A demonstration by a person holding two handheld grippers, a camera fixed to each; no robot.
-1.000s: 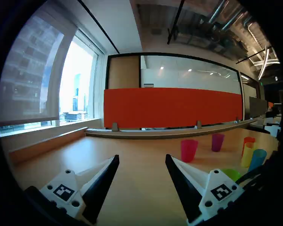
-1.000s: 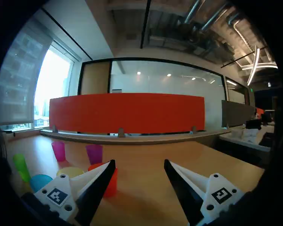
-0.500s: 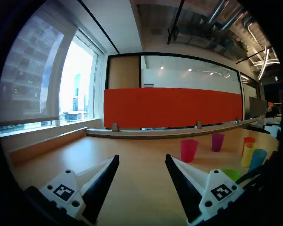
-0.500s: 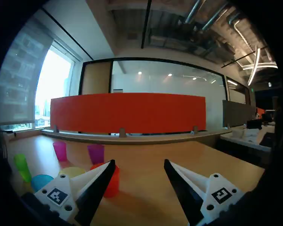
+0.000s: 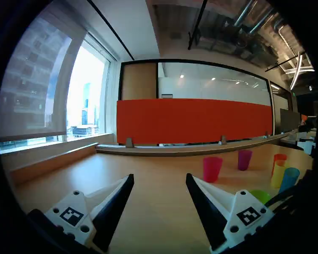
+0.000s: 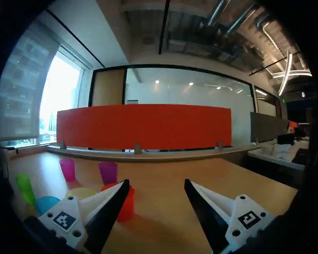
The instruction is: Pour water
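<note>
Several coloured plastic cups stand on a wooden table. In the left gripper view a pink cup and a purple cup stand ahead to the right, with orange, yellow, blue and green cups at the far right. My left gripper is open above bare table, left of the cups. In the right gripper view the pink cup, purple cup, orange cup, yellow cup, blue cup and green cup lie to the left. My right gripper is open, its left finger in front of the orange cup.
A low orange partition runs along the table's far edge. A window ledge borders the table on the left. Other desks stand beyond the table's right edge.
The right gripper view has shifted very slightly; the cups sit a touch further right in it. The left gripper has not moved.
</note>
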